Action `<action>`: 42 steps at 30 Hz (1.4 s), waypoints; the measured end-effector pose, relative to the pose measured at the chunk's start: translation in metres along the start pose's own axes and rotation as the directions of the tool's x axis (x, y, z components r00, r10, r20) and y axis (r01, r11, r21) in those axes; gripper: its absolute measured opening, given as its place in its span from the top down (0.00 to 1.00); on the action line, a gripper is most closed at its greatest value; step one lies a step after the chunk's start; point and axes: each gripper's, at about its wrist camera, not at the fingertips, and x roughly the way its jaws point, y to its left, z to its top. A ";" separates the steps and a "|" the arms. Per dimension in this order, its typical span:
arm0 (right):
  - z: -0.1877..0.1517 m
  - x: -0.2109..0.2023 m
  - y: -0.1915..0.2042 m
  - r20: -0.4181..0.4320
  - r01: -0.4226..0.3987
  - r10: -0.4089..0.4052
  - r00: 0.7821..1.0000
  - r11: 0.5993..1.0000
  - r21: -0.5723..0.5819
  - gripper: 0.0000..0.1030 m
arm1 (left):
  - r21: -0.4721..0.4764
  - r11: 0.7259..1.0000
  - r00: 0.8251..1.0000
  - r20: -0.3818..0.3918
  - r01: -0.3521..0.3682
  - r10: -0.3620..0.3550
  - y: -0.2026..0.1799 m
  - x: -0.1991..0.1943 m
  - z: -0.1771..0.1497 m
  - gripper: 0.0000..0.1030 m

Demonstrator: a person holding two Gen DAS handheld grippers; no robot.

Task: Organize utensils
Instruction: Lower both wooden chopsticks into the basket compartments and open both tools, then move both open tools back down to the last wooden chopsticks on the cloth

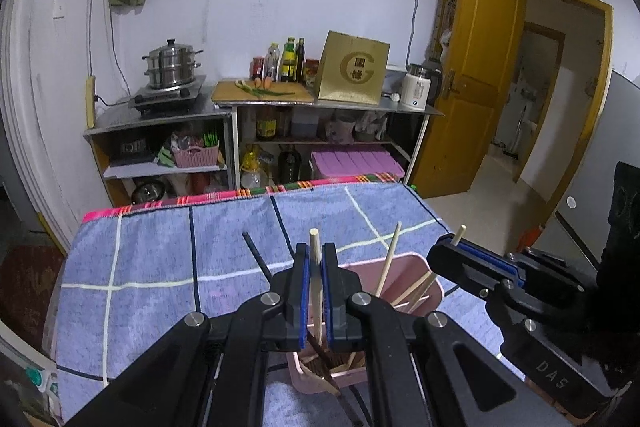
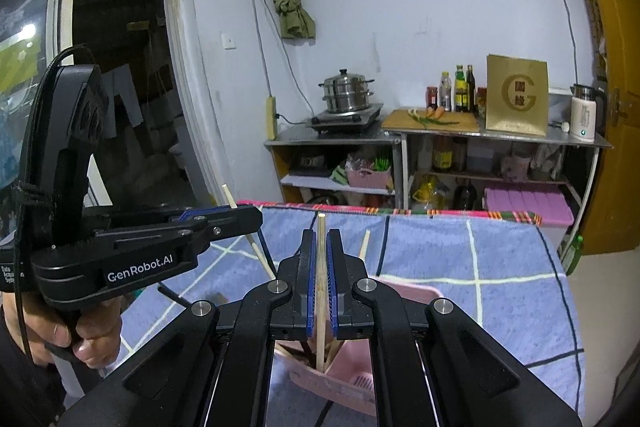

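Observation:
My left gripper [image 1: 315, 259] is shut on a light wooden chopstick [image 1: 315, 247], held upright with its lower end in the pink utensil holder [image 1: 424, 279]. My right gripper [image 2: 320, 247] is shut on another wooden chopstick [image 2: 321, 227], also upright over the pink holder [image 2: 356, 371]. The holder stands on the blue checked cloth and holds several wooden chopsticks [image 1: 390, 259] and some darker ones. A black chopstick [image 1: 256, 255] sticks up to the left. The right gripper also shows in the left wrist view [image 1: 452, 247], and the left gripper in the right wrist view [image 2: 244, 219].
The blue checked cloth [image 1: 160, 259] covers the table, with a pink plaid edge at the far side. Behind stand metal shelves with a steamer pot [image 1: 172, 67], bottles, a cutting board, a gold box [image 1: 354, 69] and a kettle. An open yellow door [image 1: 480, 67] is at the right.

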 end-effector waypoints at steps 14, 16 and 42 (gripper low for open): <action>-0.015 0.006 0.000 -0.068 -0.001 0.001 0.998 1.000 0.003 0.95 | 0.007 1.000 1.000 -0.022 0.003 -0.002 -0.001 0.001 -0.011 0.88; -0.015 0.002 0.001 -0.069 0.003 -0.003 0.998 1.000 -0.003 0.95 | 0.009 1.000 1.000 -0.011 0.006 -0.006 -0.003 -0.004 -0.011 0.83; -0.058 -0.113 0.012 0.030 0.023 -0.023 0.999 1.000 0.002 0.81 | 0.002 1.000 0.991 0.133 -0.029 0.029 -0.023 -0.139 -0.106 0.79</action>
